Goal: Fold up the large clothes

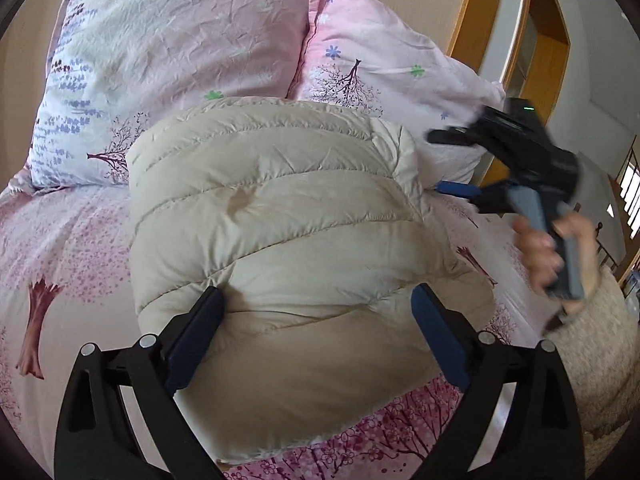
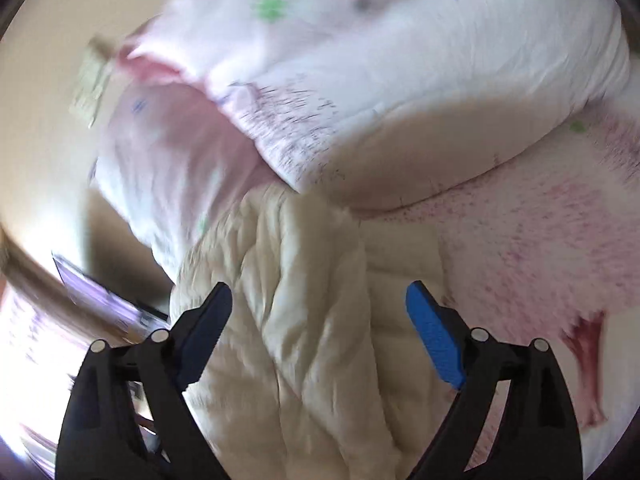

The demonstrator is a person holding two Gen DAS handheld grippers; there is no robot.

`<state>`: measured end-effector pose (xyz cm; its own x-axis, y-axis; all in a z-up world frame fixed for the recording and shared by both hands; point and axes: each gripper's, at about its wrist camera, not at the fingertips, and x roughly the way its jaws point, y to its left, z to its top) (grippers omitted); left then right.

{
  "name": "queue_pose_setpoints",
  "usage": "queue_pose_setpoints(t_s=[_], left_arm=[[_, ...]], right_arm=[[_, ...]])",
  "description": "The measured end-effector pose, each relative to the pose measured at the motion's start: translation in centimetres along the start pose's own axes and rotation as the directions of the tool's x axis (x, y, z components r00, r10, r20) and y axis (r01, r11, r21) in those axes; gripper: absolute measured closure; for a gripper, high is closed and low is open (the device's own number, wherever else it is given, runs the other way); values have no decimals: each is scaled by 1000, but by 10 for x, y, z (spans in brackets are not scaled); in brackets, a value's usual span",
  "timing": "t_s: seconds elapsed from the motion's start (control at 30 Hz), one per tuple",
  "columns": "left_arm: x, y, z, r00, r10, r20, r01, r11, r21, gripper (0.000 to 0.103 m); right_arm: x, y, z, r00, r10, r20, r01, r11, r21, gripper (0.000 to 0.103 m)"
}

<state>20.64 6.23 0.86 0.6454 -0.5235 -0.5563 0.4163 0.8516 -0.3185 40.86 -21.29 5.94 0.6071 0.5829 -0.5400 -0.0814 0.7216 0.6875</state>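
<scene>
Left wrist view has my left claw (image 1: 318, 308) spread wide over the near end of the puffer jacket (image 1: 276, 216), one pad at each side of the bundle, gripping nothing that I can see. My right claw (image 1: 450, 162) sits at the jacket's far right edge, next to the right pillow (image 1: 384, 64); its fingers are apart too, and my right hand (image 1: 554, 256) holds the handle. In the right wrist view that claw (image 2: 319, 306) is also spread, with the jacket (image 2: 312, 320) under and between the fingers, but the picture is smeared by motion, so I can't tell whether a pad touches the cloth.

My worry is the springiness. Down padding pushes back, and with neither claw clamped, the fold could puff open and slide on the smooth bedsheet (image 1: 68, 248). A careless sweep of the right claw could also catch the pillow edge or drag the top layer askew.

The jacket is cream, quilted in horizontal channels, and already folded into a thick, rounded package. It lies in the middle of the bed, its far end touching the two floral pillows, the left pillow (image 1: 160, 52) included. One dimple dents the top panel, and a rumpled lip sticks up at the far right corner.
</scene>
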Motion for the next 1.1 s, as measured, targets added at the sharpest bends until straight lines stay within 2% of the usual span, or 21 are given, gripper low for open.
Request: queue_pose_setpoints(t_s=[0.03, 0.1, 0.13, 0.2, 0.27, 0.4, 0.5, 0.53, 0.57, 0.63, 0.77, 0.83, 0.9, 0.97, 1.03, 1.1], left_arm=[[-1, -1, 0, 1000, -1, 2, 1, 1000, 1, 5], [-3, -2, 0, 1000, -5, 7, 5, 1000, -4, 4], [-4, -1, 1, 1000, -8, 9, 8, 1000, -12, 3], [-5, 1, 1, 1000, -14, 14, 14, 1000, -25, 2], [-8, 1, 2, 1000, -15, 22, 16, 999, -30, 2], [-9, -7, 2, 999, 36, 32, -36, 999, -1, 1], [-5, -16, 1, 993, 120, 24, -121, 992, 47, 1], [-3, -17, 0, 990, 141, 17, -142, 988, 55, 1], [0, -19, 0, 985, 175, 3, -175, 982, 65, 1], [3, -20, -2, 976, 216, -12, -215, 974, 74, 1], [1, -16, -1, 975, 221, -13, -220, 973, 64, 1], [0, -14, -1, 975, 221, -16, -220, 974, 56, 1], [1, -13, -1, 975, 223, -17, -222, 973, 56, 1], [0, -12, -1, 973, 228, -17, -227, 972, 56, 1], [0, -13, -1, 973, 231, -18, -230, 972, 56, 1], [0, -12, -1, 972, 233, -19, -231, 971, 54, 1]], right_arm=[[9, -4, 7, 1000, 13, -18, -13, 999, 33, 22], [31, -6, 16, 996, 70, -57, -66, 996, 67, 52], [37, -3, 16, 996, 66, -64, -63, 997, 47, 79], [37, 5, 14, 999, -2, -39, 2, 1000, 20, 87], [34, -1, 7, 998, -60, -22, 61, 997, 40, 91], [37, -17, 1, 983, -182, -36, 185, 977, 108, 92], [42, -27, -7, 974, -213, -79, 220, 970, 101, 87], [45, -24, -7, 971, -223, -83, 229, 970, 81, 79], [43, -19, -7, 967, -243, -74, 247, 967, 53, 64], [30, -11, -11, 964, -261, -44, 262, 965, 28, 50], [-15, 18, -39, 968, -244, 60, 249, 961, -117, 48], [-30, 32, -59, 974, -214, 76, 225, 954, -195, 48], [-42, 45, -85, 979, -193, 71, 205, 941, -271, 48], [-33, 54, -101, 979, -195, 56, 203, 926, -320, 48], [-36, 49, -117, 977, -211, 39, 212, 917, -339, 48], [-21, 38, -127, 970, -244, -14, 226, 918, -325, 48]])
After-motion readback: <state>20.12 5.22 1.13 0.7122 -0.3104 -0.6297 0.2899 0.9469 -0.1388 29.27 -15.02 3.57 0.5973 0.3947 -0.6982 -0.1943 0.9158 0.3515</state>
